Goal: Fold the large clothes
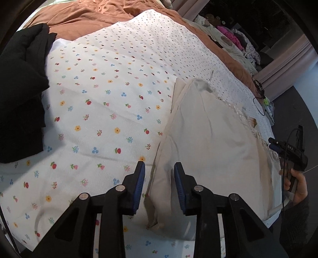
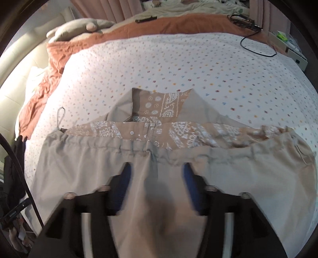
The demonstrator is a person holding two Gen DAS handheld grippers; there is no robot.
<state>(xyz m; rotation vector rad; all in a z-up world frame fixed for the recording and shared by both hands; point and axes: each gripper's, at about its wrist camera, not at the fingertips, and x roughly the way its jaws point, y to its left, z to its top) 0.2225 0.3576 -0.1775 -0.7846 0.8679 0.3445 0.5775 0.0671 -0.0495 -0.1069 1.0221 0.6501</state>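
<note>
A beige jacket [image 2: 79, 170] lies flat on the bed, with a tan paisley lining [image 2: 163, 107], a zipper pull [image 2: 152, 127] and a drawstring loop [image 2: 60, 115]. My right gripper [image 2: 157, 178] hovers over its hem, blurred, with the blue pads wide apart and only flat cloth below them. In the left wrist view the same jacket [image 1: 208, 139] looks cream. My left gripper [image 1: 159, 168] straddles its folded left edge; the pads stand apart on either side of the fold without pinching it. A hand [image 1: 296, 184] holds the right gripper at the jacket's far side.
The bed has a white flower-print cover [image 1: 99, 79] over a rust duvet [image 1: 89, 15]. Black clothes [image 1: 21, 89] lie at its left. A heap of clothes [image 1: 228, 33] and a black cable [image 2: 256, 49] sit near the far edge, and a plush toy [image 2: 79, 25] lies by the headboard.
</note>
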